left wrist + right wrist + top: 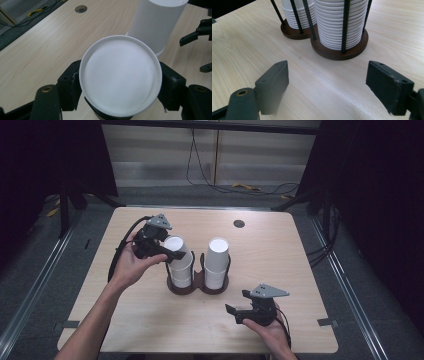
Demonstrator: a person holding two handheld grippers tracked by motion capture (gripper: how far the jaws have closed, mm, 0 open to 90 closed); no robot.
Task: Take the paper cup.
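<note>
The left tool (167, 251) hides part of the left cup stack (180, 270) in the high view, and from there the far jaw is hard to make out behind the cup. In the left gripper view the flat bottom of an upturned white paper cup (120, 75) covers most of what lies below it; the jaws press against its two sides, so this tool is clamped on the cup, which sits at the top of the left stack. The lower part of the dark holder under it is barely visible. In the right gripper view both stacks are cut off at the top edge.

The bench (150, 320) is pale wood grain with rounded corners and a round cable hole (239, 224) at about 1 o'clock from the holder. Grey floor surrounds it, with metal rails at either side, black curtains to left and right, and loose cables (240, 187) on the floor at 12 o'clock.

A dark brown two-ring cup holder (197, 287) with thin black upright rods stands mid-bench. The right cup stack (217, 262) fills its right ring, just beside the left stack.

The right tool (240, 312) rests low at about 5 o'clock from the holder, apart from it, held in the person's right hand (272, 332). Its jaws stand wide apart with bare bench between them. The left hand (131, 265) holds the other tool at 9 o'clock from the holder.
</note>
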